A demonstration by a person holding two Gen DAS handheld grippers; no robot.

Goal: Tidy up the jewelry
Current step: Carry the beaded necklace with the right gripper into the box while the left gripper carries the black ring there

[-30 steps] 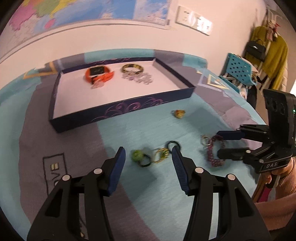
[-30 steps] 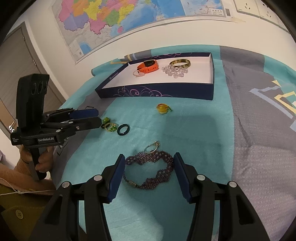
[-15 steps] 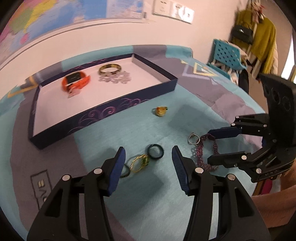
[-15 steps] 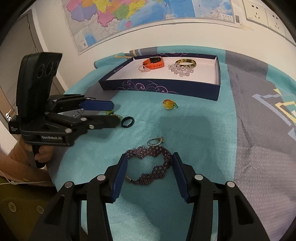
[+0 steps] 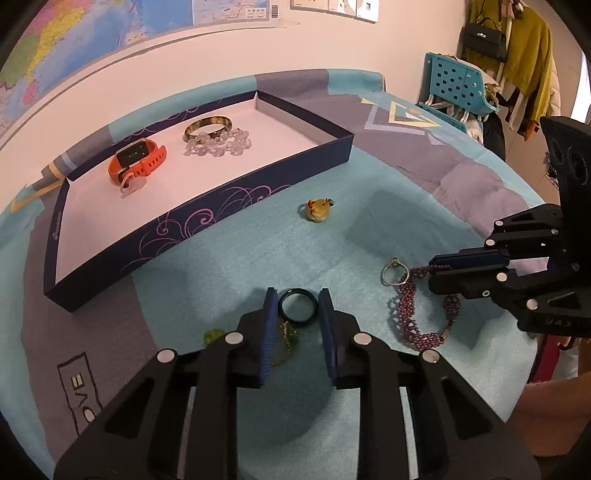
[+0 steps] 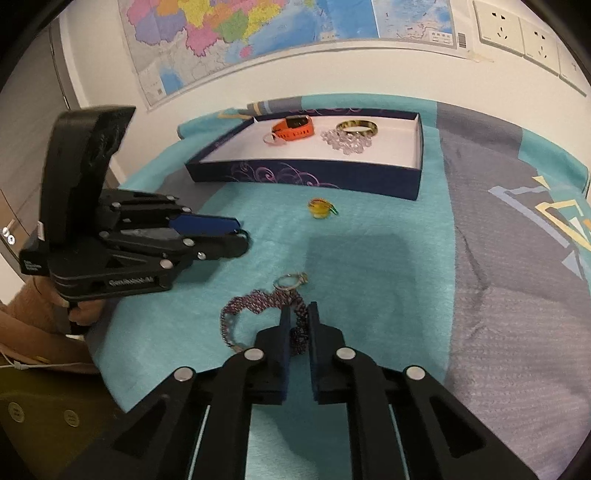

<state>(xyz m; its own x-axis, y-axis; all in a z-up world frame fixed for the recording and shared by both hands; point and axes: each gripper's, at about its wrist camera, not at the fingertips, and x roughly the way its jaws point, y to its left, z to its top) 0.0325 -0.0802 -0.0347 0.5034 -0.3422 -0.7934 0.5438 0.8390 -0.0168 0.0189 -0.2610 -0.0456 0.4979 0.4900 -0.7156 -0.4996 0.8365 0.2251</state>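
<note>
Both grippers are angled downward. The left gripper (image 5: 297, 306), its jaws just narrowed, is closed on the black ring (image 5: 297, 305); the right gripper (image 6: 297, 320) is clamped on the purple beaded bracelet (image 6: 255, 306). Beyond the jaws, teal cloth (image 5: 229, 254), navy tray (image 5: 207, 218) and wall map (image 6: 236, 33) are seen.

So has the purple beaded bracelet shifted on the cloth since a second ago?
Yes. The purple beaded bracelet has bunched narrower as the right claw closed on it; the silver ring beside it stays put.
</note>
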